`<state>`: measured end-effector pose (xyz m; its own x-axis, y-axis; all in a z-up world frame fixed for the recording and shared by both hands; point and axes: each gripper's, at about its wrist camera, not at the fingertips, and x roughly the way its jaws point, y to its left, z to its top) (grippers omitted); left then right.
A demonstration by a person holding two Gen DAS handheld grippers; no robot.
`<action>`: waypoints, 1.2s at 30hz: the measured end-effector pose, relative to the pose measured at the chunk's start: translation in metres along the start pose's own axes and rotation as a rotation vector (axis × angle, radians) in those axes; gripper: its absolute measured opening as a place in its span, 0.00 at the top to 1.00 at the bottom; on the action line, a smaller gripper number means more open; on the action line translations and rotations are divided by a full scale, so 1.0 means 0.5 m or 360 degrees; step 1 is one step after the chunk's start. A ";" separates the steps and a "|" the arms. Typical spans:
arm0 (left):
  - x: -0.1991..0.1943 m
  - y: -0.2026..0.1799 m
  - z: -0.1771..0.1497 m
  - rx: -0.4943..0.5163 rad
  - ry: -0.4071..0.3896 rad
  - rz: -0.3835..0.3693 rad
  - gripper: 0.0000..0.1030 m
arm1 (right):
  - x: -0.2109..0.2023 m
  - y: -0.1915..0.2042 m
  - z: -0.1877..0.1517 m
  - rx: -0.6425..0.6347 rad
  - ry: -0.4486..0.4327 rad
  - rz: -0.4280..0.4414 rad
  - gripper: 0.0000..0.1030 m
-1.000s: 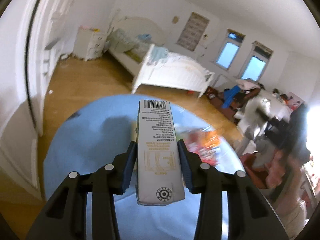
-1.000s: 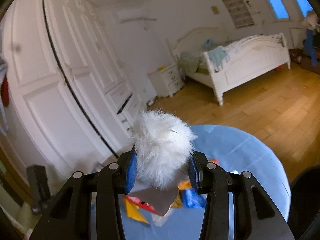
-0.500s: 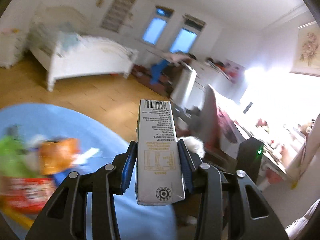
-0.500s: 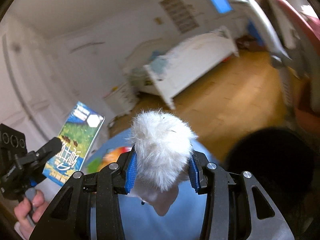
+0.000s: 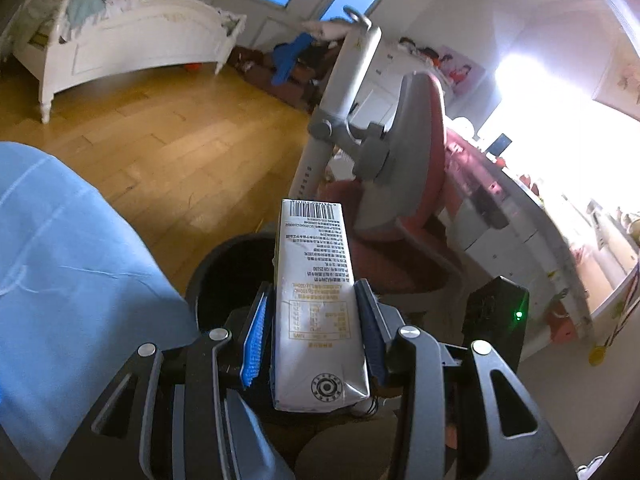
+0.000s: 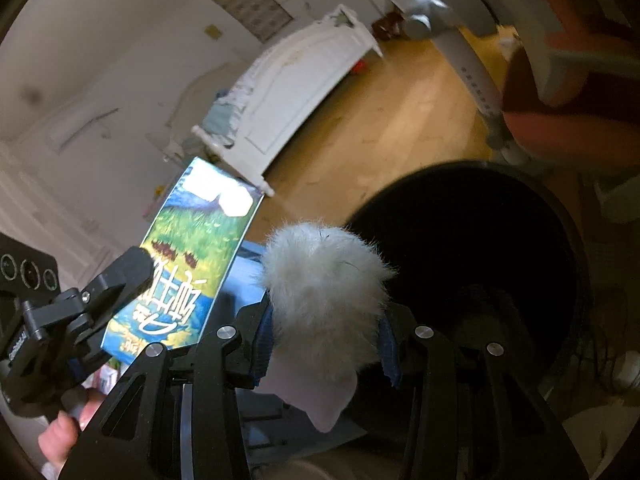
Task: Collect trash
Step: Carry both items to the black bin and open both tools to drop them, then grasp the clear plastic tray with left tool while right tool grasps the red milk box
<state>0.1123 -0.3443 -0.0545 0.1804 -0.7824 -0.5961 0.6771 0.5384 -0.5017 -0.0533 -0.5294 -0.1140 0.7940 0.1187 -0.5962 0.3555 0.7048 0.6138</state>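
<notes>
My left gripper [image 5: 312,328] is shut on a tall milk carton [image 5: 316,300], barcode end pointing away. The same carton [image 6: 188,264] shows its green and blue printed face at the left of the right wrist view, clamped by the left gripper [image 6: 120,292] with a hand below it. My right gripper [image 6: 326,328] is shut on a white fluffy tuft [image 6: 324,284] with a pale smooth end hanging beneath. A black round trash bin [image 6: 472,248] opens just beyond and right of the tuft. In the left wrist view the bin [image 5: 228,268] sits behind the carton.
A blue-covered round table [image 5: 68,264] fills the left. A grey and pink chair [image 5: 404,152] stands right of the bin. A white bed [image 5: 120,44] lies across the wooden floor [image 5: 172,136]. A cluttered desk [image 5: 560,240] runs along the bright right side.
Both grippers swung away from the blue table toward the black bin and tilted down. The bin now looms large in the right wrist view. Both grips stay unchanged.
</notes>
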 end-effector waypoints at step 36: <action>-0.408 0.089 -0.078 0.0079 -0.0453 0.0448 0.10 | 0.023 0.428 -0.066 -0.0953 0.0209 0.0546 0.17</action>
<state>0.0778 -0.1484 0.0201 0.5493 -0.6659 -0.5048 0.6054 0.7336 -0.3089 0.0154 -0.3541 -0.0065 0.7331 0.4605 -0.5005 -0.2672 0.8718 0.4106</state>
